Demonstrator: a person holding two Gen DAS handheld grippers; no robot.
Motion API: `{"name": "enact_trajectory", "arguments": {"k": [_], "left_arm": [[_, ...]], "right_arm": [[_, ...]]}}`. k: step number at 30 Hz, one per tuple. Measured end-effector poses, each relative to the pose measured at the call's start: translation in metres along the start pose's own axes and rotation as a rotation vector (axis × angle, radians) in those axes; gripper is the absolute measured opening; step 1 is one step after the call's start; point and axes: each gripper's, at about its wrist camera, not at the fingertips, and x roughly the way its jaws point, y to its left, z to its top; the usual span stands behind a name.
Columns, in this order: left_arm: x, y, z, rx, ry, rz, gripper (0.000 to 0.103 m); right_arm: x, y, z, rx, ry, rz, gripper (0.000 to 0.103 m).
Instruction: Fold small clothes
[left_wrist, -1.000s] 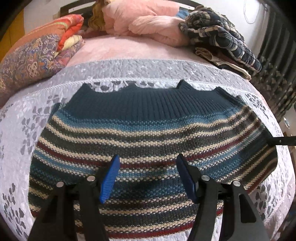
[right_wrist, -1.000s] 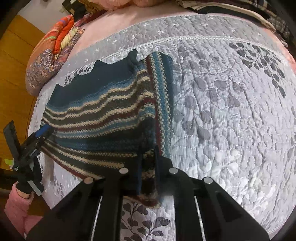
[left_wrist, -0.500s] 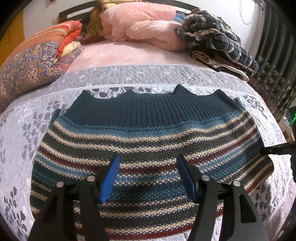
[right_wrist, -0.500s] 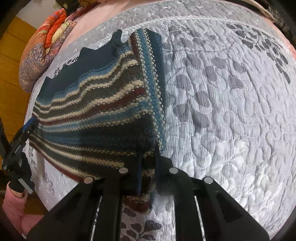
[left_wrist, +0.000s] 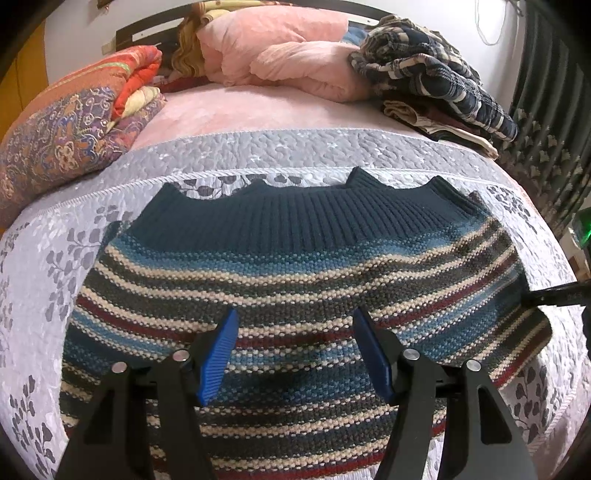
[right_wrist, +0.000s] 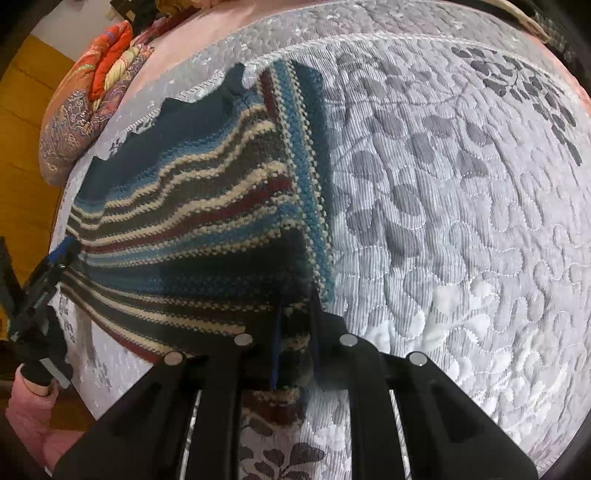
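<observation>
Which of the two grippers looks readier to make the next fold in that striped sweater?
The right hand-held gripper, probably: it is shut on the sweater at its edge. The left hand-held gripper is open over the middle, gripping nothing.

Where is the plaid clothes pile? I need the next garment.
In the left wrist view, the plaid clothes pile sits far right on the bed, beside the pink pillows.

The striped knit sweater lies flat on the bed, its dark ribbed band farthest from the left claw, one edge pinched between the right claw's fingers.
</observation>
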Motion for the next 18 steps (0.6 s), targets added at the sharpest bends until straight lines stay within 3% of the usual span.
{"name": "enact_trajectory", "arguments": {"k": [1,5,11,18], "left_arm": [[0.003,0.002,0.0,-0.008,0.01,-0.005,0.065],[0.013,0.013,0.002,-0.068,0.049,-0.02,0.067],[0.022,0.027,0.01,-0.135,0.075,-0.044,0.068],[0.03,0.04,0.011,-0.121,0.09,-0.027,0.068]], "right_arm": [[-0.006,0.001,0.002,0.0,-0.007,0.007,0.021],[-0.029,-0.003,0.012,0.04,-0.065,0.045,0.058],[-0.014,-0.018,0.028,0.112,-0.032,0.122,0.059],[0.015,-0.03,0.035,0.161,0.01,0.186,0.061]]}}
